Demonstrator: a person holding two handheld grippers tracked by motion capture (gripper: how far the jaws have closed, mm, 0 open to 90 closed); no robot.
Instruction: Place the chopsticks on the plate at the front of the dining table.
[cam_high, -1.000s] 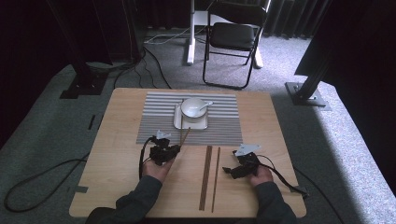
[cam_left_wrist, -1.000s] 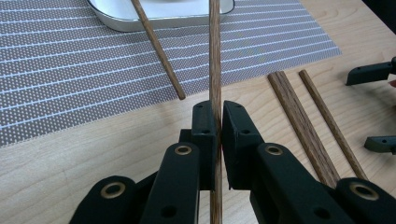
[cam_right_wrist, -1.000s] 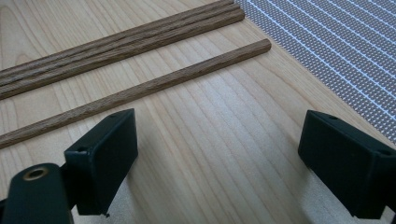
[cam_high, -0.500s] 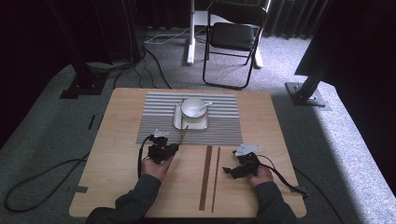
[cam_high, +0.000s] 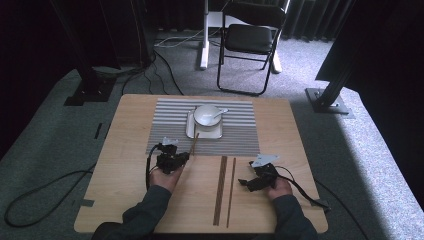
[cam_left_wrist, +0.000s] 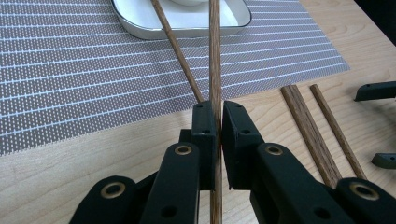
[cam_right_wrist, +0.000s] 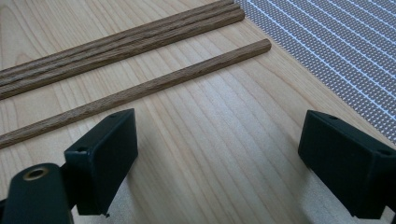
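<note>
left gripper (cam_left_wrist: 218, 116) pinching one wooden chopstick (cam_left_wrist: 215, 56) between its jaws, the stick running straight ahead from the pads, its far end over the white square plate (cam_left_wrist: 140, 25). a second chopstick (cam_left_wrist: 180, 53) lies slanted just beside it, one end on the plate rim, the other coming down to the jaws; whether it touches the held one cannot be told. plate sits on the grey striped placemat (cam_left_wrist: 70, 70); in the high view a white bowl (cam_high: 206, 115) rests on the plate with a spoon (cam_high: 220, 112) in it. left gripper in the high view (cam_high: 186, 156) at the mat's near edge, hand (cam_high: 165, 175) behind it. right gripper (cam_right_wrist: 217, 154) has its jaws spread wide over bare wooden table (cam_right_wrist: 201, 140), nothing between them. just beyond them lie a single loose chopstick (cam_right_wrist: 140, 91) and a pair of chopsticks (cam_right_wrist: 121, 44) side by side, touching each other, all on the table near the mat corner. in the high view the right gripper (cam_high: 245, 181) sits right of these sticks (cam_high: 225, 187).
</note>
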